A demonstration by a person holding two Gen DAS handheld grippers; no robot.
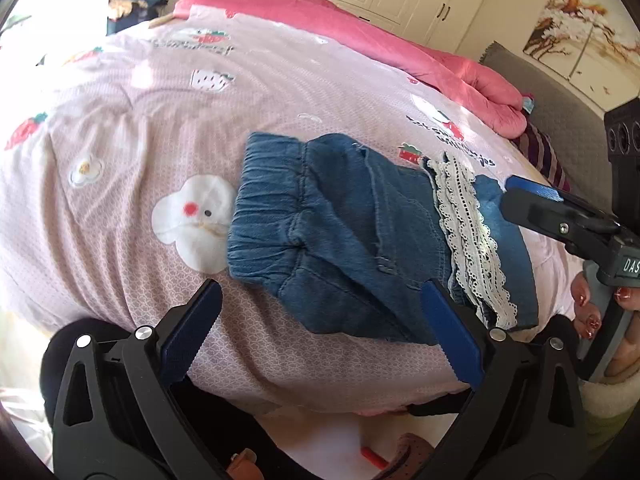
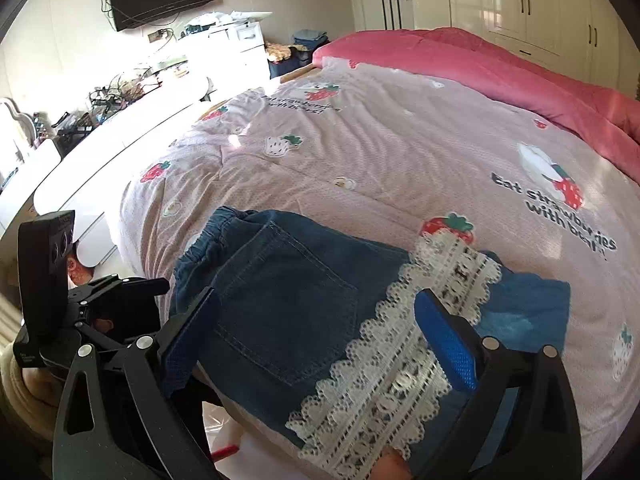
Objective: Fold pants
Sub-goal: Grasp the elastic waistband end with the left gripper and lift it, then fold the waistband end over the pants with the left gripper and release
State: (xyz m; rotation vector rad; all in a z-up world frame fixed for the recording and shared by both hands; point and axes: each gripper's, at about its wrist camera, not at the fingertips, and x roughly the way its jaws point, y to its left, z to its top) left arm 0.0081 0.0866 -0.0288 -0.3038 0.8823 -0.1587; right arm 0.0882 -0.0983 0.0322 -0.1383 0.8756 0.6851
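Observation:
Small blue denim pants (image 1: 352, 232) with white lace trim (image 1: 468, 236) lie folded in a compact bundle near the front edge of the bed, waistband to the left. My left gripper (image 1: 320, 328) is open and empty, just in front of the bundle's near edge. My right gripper (image 2: 316, 340) is open, its fingers either side of the back pocket and lace (image 2: 400, 360), close above the pants (image 2: 288, 304). The right gripper also shows in the left wrist view (image 1: 560, 212) at the pants' right end.
The bed has a pink strawberry-print cover (image 1: 160, 120) and a folded red quilt (image 1: 400, 48) at its far side. White desks with clutter (image 2: 100, 120) stand left of the bed. Wardrobes (image 2: 520, 0) line the back wall.

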